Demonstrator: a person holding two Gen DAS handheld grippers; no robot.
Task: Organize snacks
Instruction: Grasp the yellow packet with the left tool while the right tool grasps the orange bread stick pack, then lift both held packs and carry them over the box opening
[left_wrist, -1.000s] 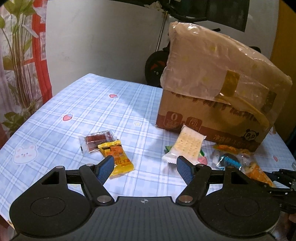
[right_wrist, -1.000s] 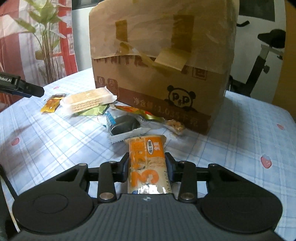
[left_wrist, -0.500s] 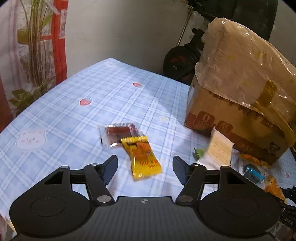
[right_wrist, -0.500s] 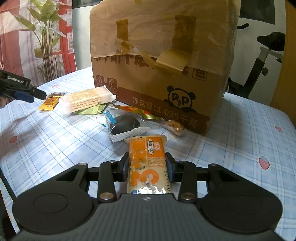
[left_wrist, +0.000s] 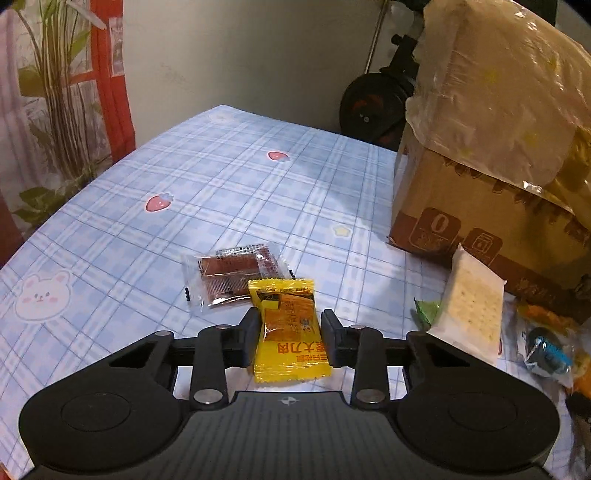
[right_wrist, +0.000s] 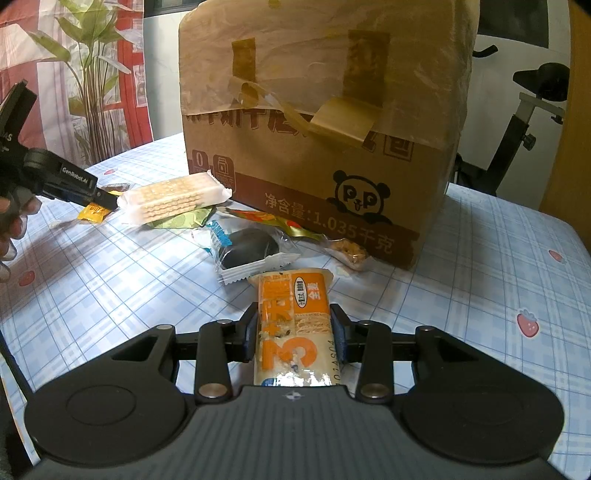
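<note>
My left gripper (left_wrist: 289, 332) is shut on a yellow snack packet (left_wrist: 288, 328) lying on the blue checked tablecloth (left_wrist: 221, 192); it also shows in the right wrist view (right_wrist: 92, 213). A clear packet with a brown snack (left_wrist: 232, 275) lies just beyond it. My right gripper (right_wrist: 294, 338) is shut on an orange and white cracker bar (right_wrist: 293, 326). A white cracker pack (left_wrist: 471, 306) (right_wrist: 173, 197) rests on a green packet (right_wrist: 181, 221). A black cake in a clear wrapper (right_wrist: 245, 247) lies ahead of the right gripper.
A large taped cardboard box (right_wrist: 325, 122) (left_wrist: 498, 147) stands behind the snacks. More wrapped snacks (left_wrist: 546, 350) lie at its foot. An exercise bike (right_wrist: 524, 110) stands beyond the table, a plant (left_wrist: 59, 92) and a red curtain to the left.
My left gripper moved forward over the yellow packet and closed on it. The right gripper stayed put, holding the cracker bar.
</note>
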